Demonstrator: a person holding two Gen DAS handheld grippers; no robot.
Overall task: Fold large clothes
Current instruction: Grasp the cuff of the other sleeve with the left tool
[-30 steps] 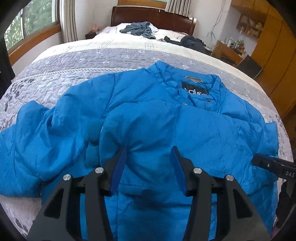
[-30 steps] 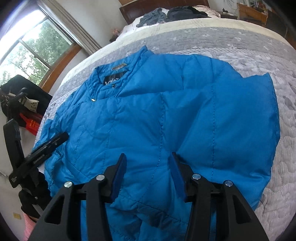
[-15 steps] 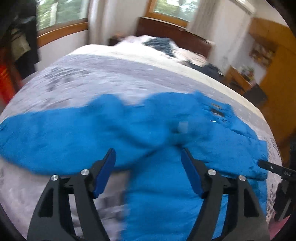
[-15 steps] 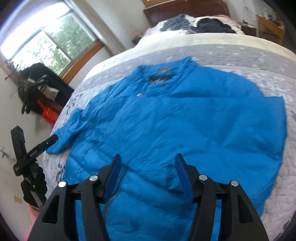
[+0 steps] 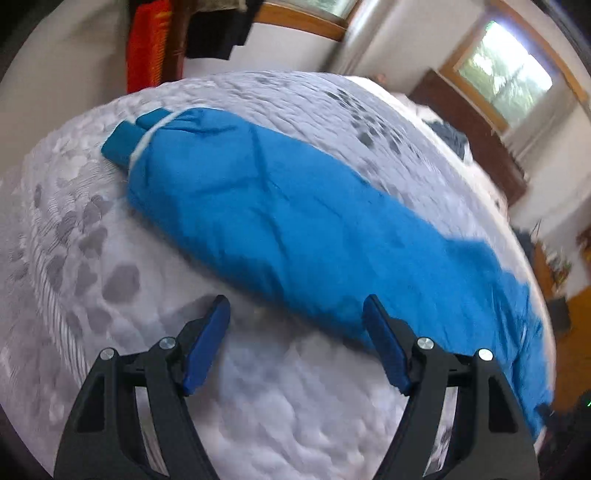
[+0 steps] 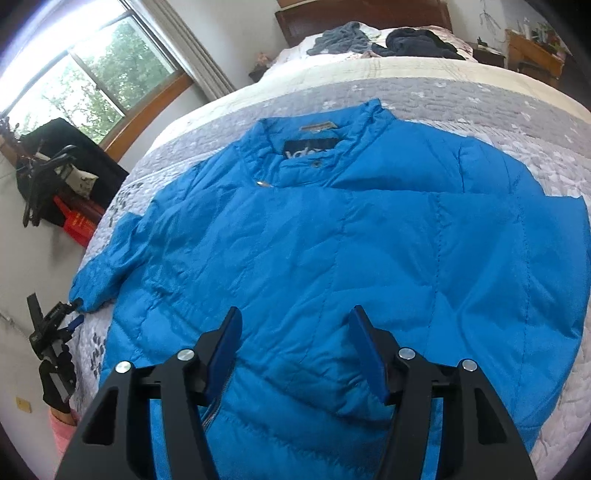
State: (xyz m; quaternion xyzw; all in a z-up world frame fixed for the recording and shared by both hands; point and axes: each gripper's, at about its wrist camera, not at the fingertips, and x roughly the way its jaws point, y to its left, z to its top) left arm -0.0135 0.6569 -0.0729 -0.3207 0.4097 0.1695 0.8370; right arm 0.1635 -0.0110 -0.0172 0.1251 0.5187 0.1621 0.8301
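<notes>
Left tool [image 5: 295, 325] wide open, empty, with the blue jacket's [image 6: 332, 251] sleeve [image 5: 266, 221] just ahead. Right tool [image 6: 295, 339] wide open, empty, above the jacket's front.

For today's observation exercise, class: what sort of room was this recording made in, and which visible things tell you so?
Most likely a bedroom in a home. A blue jacket lies spread on a large bed with a grey quilted cover, backed by a dark wooden headboard, with more clothes heaped near it.
</notes>
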